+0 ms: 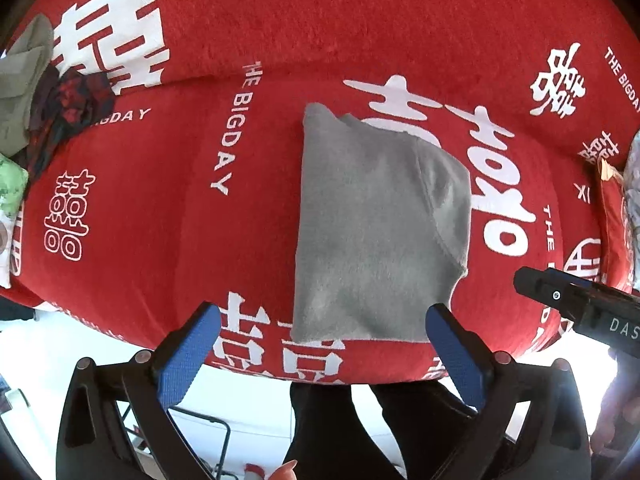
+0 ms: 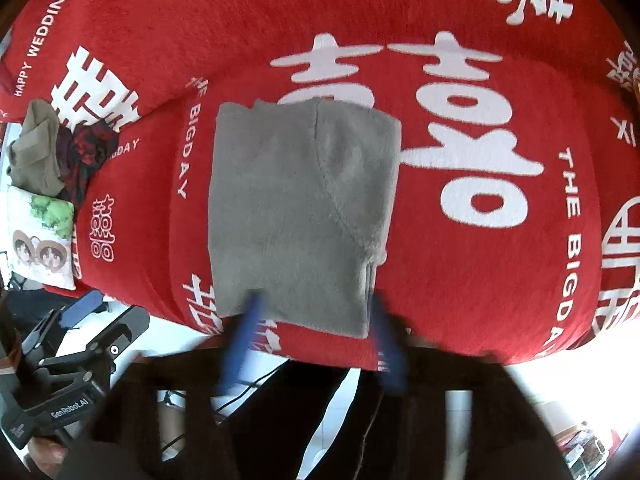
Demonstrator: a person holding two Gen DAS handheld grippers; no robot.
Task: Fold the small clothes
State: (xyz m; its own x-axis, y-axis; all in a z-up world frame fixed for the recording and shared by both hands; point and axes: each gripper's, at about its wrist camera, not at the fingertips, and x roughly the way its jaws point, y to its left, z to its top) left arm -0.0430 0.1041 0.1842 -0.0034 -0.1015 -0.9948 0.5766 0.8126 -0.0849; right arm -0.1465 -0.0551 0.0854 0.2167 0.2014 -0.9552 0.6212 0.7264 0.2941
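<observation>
A grey garment (image 1: 372,232) lies folded into a rough rectangle on the red cover with white characters (image 1: 160,208); it also shows in the right wrist view (image 2: 296,216). My left gripper (image 1: 320,328) is open and empty, its blue pads just short of the garment's near edge. My right gripper (image 2: 316,312) is open, blurred by motion, its fingertips at the garment's near edge and holding nothing. The right gripper's body shows at the right of the left wrist view (image 1: 580,304).
A pile of olive and dark red-patterned clothes (image 1: 44,100) lies at the far left, shown also in the right wrist view (image 2: 52,152). A printed cushion (image 2: 42,236) lies beside it. The cover's front edge (image 1: 280,372) drops to a white floor.
</observation>
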